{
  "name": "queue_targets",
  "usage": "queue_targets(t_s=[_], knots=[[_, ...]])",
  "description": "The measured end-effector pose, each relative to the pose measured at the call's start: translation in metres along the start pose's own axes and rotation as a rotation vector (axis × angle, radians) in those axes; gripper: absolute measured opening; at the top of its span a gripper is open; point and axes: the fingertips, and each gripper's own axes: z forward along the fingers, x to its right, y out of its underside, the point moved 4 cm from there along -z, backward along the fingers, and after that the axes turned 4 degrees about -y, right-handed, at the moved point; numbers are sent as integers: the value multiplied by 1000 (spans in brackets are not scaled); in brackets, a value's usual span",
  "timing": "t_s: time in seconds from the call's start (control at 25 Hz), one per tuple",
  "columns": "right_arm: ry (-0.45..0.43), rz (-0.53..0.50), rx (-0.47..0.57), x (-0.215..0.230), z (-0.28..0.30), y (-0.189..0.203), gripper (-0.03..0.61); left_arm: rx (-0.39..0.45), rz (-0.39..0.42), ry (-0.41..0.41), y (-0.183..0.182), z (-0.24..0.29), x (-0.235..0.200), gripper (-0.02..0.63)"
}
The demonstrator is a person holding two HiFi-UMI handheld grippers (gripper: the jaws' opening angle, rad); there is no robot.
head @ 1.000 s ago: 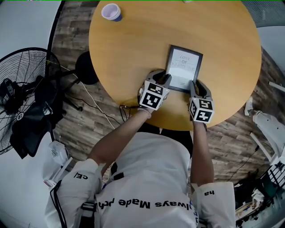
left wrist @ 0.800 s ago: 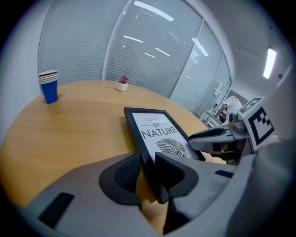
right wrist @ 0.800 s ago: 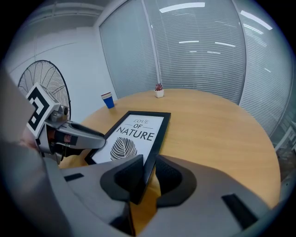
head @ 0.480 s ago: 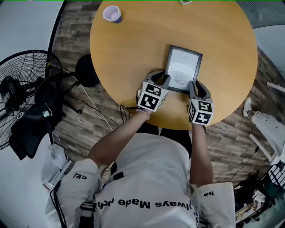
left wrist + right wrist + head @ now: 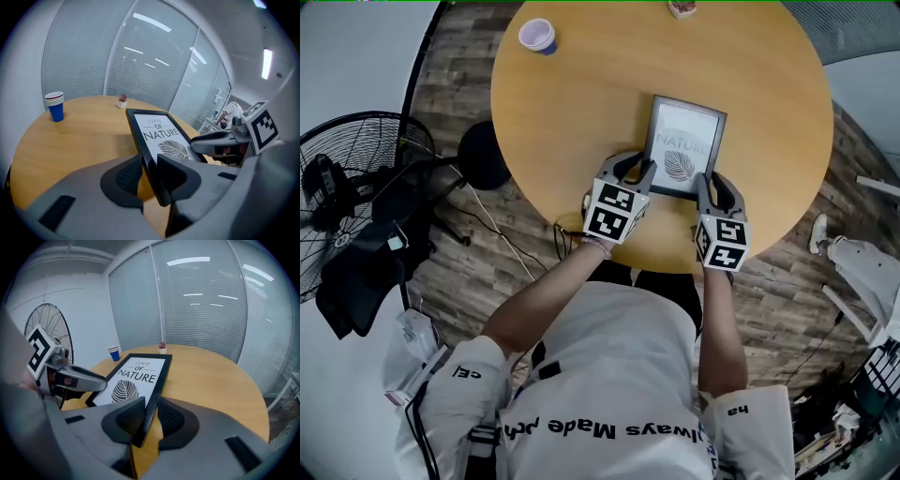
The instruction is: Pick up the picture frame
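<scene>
You grip the picture frame (image 5: 684,148) by its two near corners at the centre of the head view: your left gripper (image 5: 636,172) is clamped on the left edge, your right gripper (image 5: 712,184) on the right. The frame's near end is tilted up off the round wooden table (image 5: 572,103). A paper cup (image 5: 536,36) stands at upper left, well apart.

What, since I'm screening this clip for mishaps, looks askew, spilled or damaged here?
Nothing is spilled or damaged. Only the picture frame sits off-level, its near end raised above the table, because the left gripper and right gripper clamp its side edges. The stacked cups and small potted plant stand upright.
</scene>
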Motion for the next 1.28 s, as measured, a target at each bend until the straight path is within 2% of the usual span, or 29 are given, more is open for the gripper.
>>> queue_targets(t_s=[0.8, 1.28], knots=[[16, -58, 122, 12, -65, -53, 100, 125, 23, -21, -58, -43, 41, 117], [12, -96, 183, 0, -99, -82, 100, 189, 26, -39, -82, -82, 52, 114]])
